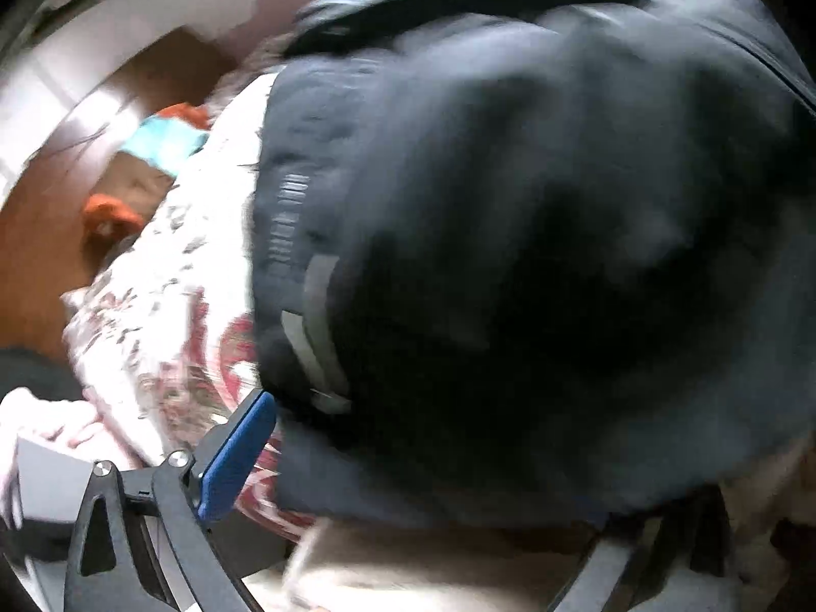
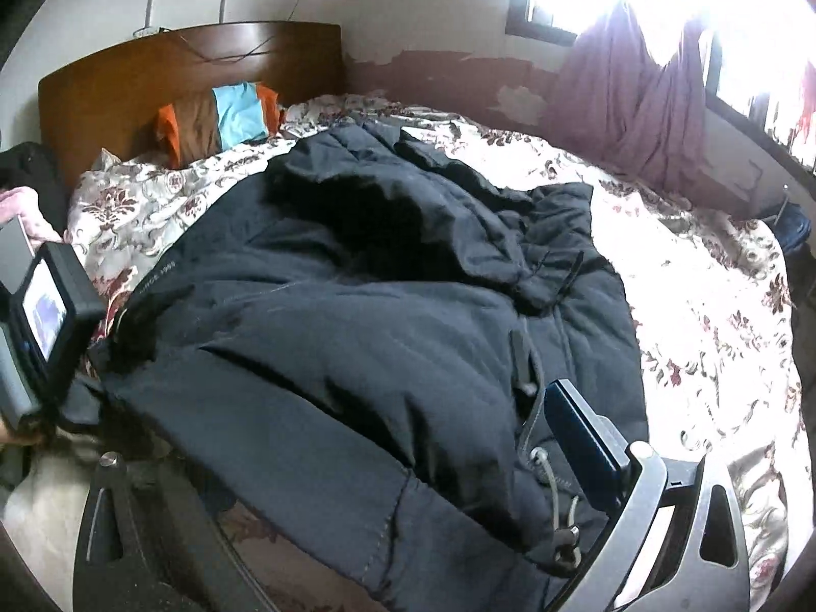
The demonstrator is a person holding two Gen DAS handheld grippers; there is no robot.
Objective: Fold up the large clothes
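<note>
Dark padded jacket [image 2: 357,306] lies bunched across the floral bedspread [image 2: 714,306]. Your left gripper [image 1: 408,459] stands wide, empty; right gripper [image 2: 357,459] wide, over the hem. Smooth the jacket before folding.

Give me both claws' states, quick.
Left claw: open wide, black jacket close ahead, no grip visible through blur.
Right claw: open wide above the jacket, holding nothing.

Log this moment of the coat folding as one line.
stage: mid-fold | dark coat: bunched on floral bedspread | left gripper: jaws wide, fabric between | right gripper: jaws apart over coat hem
</note>
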